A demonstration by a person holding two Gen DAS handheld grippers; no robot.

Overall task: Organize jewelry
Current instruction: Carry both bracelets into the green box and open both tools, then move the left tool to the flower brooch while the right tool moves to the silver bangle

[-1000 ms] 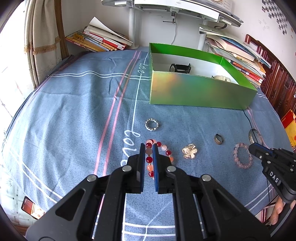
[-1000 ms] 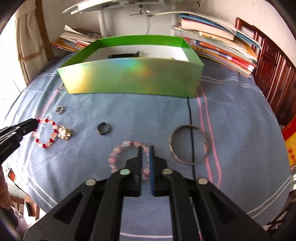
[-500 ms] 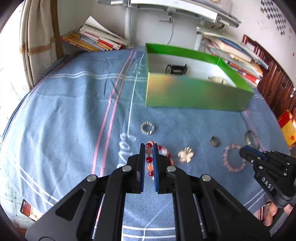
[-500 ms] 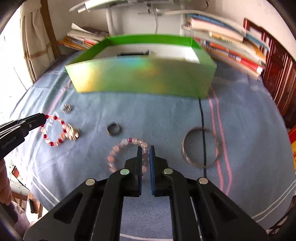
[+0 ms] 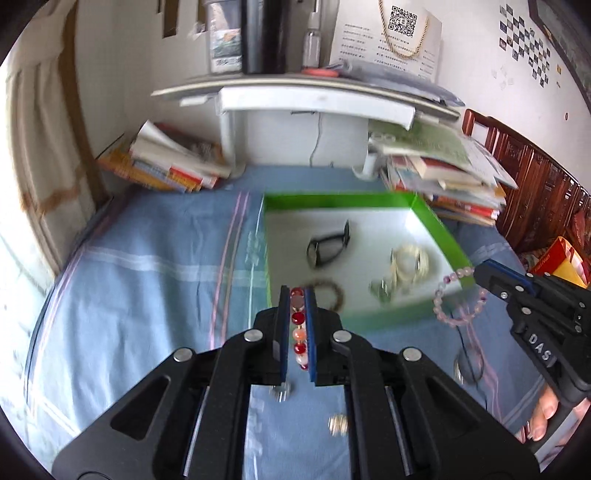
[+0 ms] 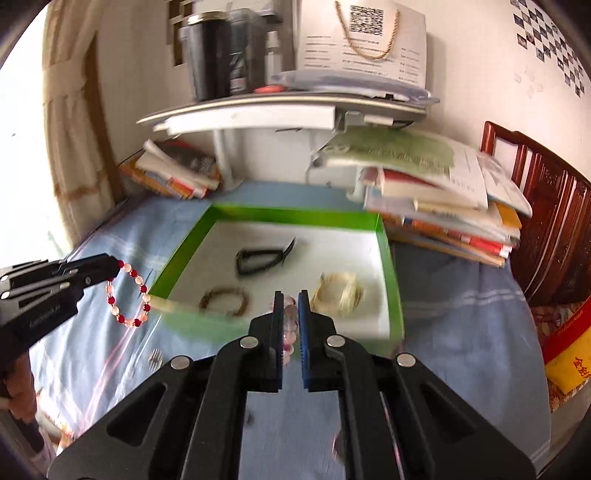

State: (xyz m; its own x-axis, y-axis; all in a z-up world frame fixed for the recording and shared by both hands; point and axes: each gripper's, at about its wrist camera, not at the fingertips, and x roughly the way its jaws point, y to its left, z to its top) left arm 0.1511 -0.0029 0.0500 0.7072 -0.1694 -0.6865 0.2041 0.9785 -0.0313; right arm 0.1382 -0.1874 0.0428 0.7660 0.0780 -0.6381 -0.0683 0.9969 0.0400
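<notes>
The red-and-pink bead bracelet (image 5: 298, 332) is pinched between the blue pads of the left gripper (image 5: 297, 295), and in the right wrist view it dangles as a loop in the air beside the near left corner of the green box (image 6: 391, 280); the pale pink bead bracelet (image 5: 458, 299) is clamped the same way in the right gripper (image 6: 291, 299), hanging over the box's near right corner. Both bracelets are off the cloth. The box is shallow, with a white floor, and already holds a dark watch (image 5: 328, 245), a brown bead bracelet (image 6: 224, 301) and a pale coiled piece (image 6: 338, 293) with a small metallic item just beside it that is too blurred to name. The box stands on a blue bedspread (image 5: 147, 280) with pale and pink stripes; nearer the grippers a thin bangle (image 5: 469, 363) and two small blurred trinkets, one silvery (image 5: 281, 392) and one golden (image 5: 338, 424), lie on the cloth. Behind the box, stacks of books (image 6: 436, 206) sit right of a white desk leg and a smaller pile of books (image 5: 166, 162) sits left of it. Above them a curved white shelf (image 6: 251, 110) carries dark canisters and a paper bag with a QR code (image 6: 364, 35). A cream curtain (image 5: 33, 155) hangs at the left, carved dark wooden furniture (image 6: 546, 221) stands at the right, and a finger (image 5: 543, 413) of the person shows under the right gripper's handle
</notes>
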